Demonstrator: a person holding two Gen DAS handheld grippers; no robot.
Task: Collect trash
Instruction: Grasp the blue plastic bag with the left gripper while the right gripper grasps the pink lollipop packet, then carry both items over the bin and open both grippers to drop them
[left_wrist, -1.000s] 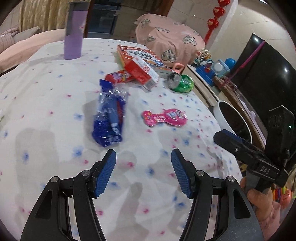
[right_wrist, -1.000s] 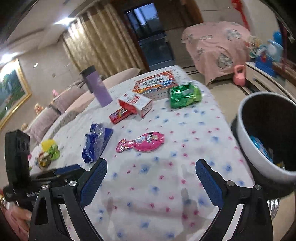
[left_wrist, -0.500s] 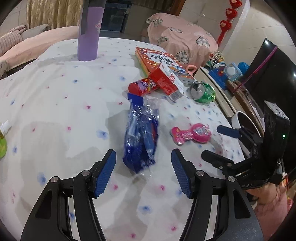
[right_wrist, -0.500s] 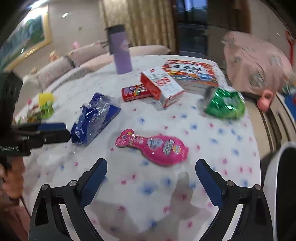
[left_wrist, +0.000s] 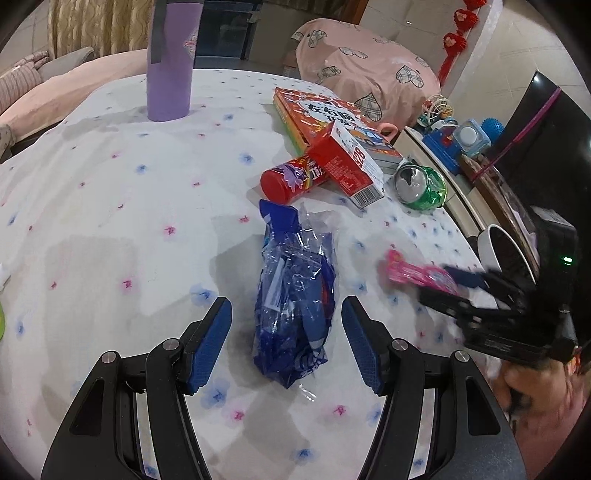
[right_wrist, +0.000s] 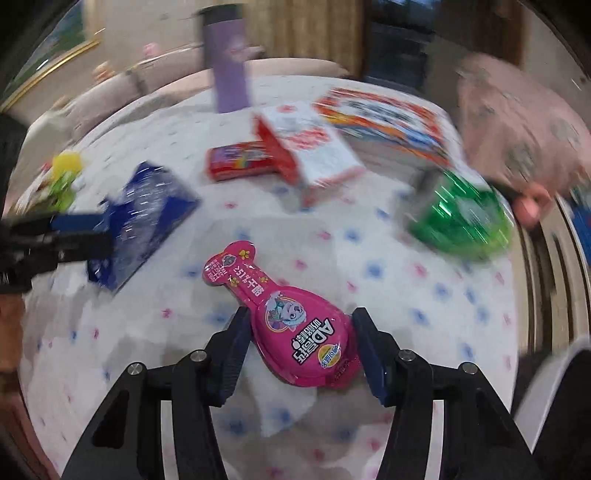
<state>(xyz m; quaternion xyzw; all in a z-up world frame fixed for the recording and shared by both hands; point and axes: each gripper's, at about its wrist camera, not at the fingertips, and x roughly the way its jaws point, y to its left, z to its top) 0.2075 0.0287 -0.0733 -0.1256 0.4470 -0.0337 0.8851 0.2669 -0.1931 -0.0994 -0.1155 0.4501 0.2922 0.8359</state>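
Note:
A crumpled blue plastic wrapper (left_wrist: 293, 306) lies on the flowered tablecloth (left_wrist: 110, 221). My left gripper (left_wrist: 286, 347) is open, its jaws on either side of the wrapper's near end, apart from it. A pink bone-shaped packet (right_wrist: 284, 314) lies flat between the jaws of my right gripper (right_wrist: 299, 350), which stand close to its wide end; contact is unclear. The blue wrapper also shows in the right wrist view (right_wrist: 144, 221), and the pink packet in the left wrist view (left_wrist: 421, 273). A crushed green can (left_wrist: 421, 182) lies at the far right.
A red tube (left_wrist: 291, 179), a red-and-white carton (left_wrist: 347, 166), an orange book (left_wrist: 325, 118) and a purple tumbler (left_wrist: 171, 59) stand further back. A white bin (left_wrist: 506, 254) sits beyond the table's right edge. Yellow-green scraps (right_wrist: 64, 177) lie at the left.
Both grippers moved forward and down. The left now straddles the blue wrapper. The right has narrowed its jaws around the pink packet.

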